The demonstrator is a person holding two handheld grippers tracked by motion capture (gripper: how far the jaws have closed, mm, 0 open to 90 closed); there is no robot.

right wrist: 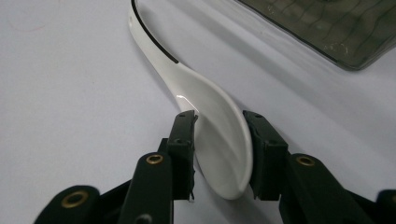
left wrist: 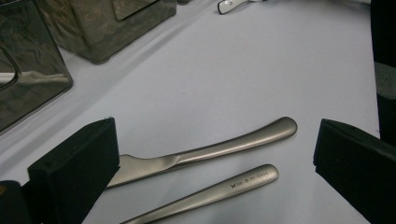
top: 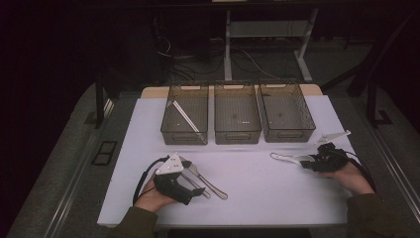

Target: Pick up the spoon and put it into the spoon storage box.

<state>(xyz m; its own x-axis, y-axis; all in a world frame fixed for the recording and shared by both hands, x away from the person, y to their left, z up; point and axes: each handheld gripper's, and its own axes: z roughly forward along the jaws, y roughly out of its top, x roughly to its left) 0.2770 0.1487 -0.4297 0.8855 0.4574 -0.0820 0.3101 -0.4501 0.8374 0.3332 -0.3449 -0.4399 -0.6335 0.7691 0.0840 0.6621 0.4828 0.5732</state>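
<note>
The counter [top: 257, 188] is covered in a pale, plain sheet, and the person's forearms come in from its near edge. Along the far side stand three smoky, see-through bins in a row: the left bin [top: 184, 130] has a long metal utensil [top: 185, 116] leaning aslant inside it, the middle bin [top: 237, 133] and the right bin [top: 288, 130] stand just beside it, close to one another.

At the near left, the left claw [top: 198, 190] hovers low over two steel pieces of cutlery lying side by side — its jaws stand wide apart and grip nothing. In the left gripper view the two black pads flank the handles: the upper handle [left wrist: 219, 147], which widens toward a flat blade-like part by the left pad, and the lower handle [left wrist: 219, 189], stamped with small lettering. Both lie flat on the counter, near each other but apart.

At the near right, the right claw [top: 309, 159] is closed around a white spoon [top: 283, 157]. In the right gripper view its jaws pinch the bowl of the spoon [right wrist: 219, 135] from both sides, while the handle runs away from the claw across the counter, its tip pointing toward the corner of a bin [right wrist: 336, 28]. The spoon sits low, at or just above the surface — I cannot tell which.
</note>
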